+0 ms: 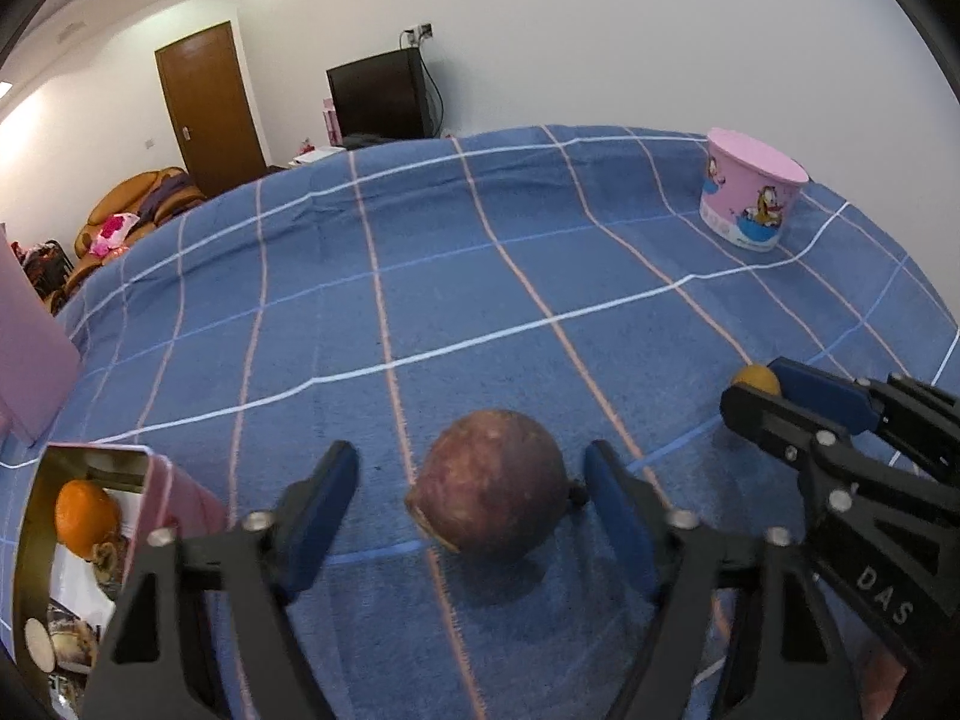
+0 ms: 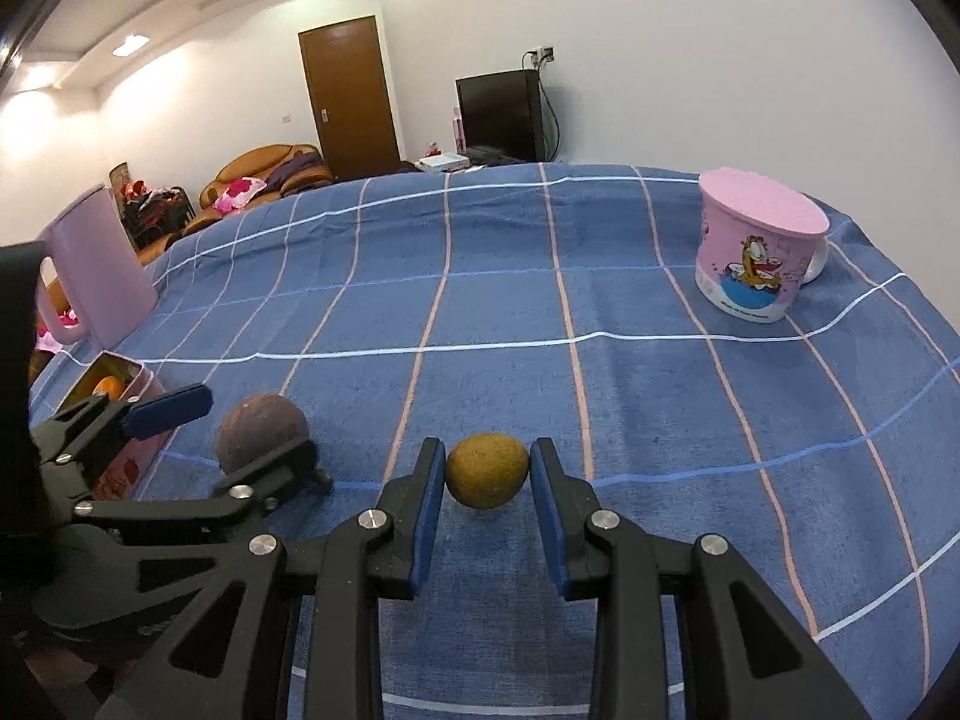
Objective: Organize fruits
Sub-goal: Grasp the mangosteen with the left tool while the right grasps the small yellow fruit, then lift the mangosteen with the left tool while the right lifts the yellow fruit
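A dark purple-brown round fruit (image 1: 489, 483) lies on the blue checked cloth between the fingers of my left gripper (image 1: 474, 480). The jaws are open and wider than the fruit, the right pad near it. It also shows in the right wrist view (image 2: 261, 429). A small yellow-green fruit (image 2: 487, 470) sits between the pads of my right gripper (image 2: 487, 474), which touch or nearly touch both its sides; the fruit rests on the cloth. In the left wrist view this fruit (image 1: 757, 378) peeks out behind the right gripper (image 1: 774, 387). An orange (image 1: 84, 517) lies in a pink tin box (image 1: 174, 492).
A pink cartoon mug with a lid (image 2: 759, 249) stands at the far right of the table. A lilac pitcher (image 2: 99, 267) stands at the left edge behind the tin box (image 2: 129, 420). The blue cloth (image 2: 540, 300) covers the table.
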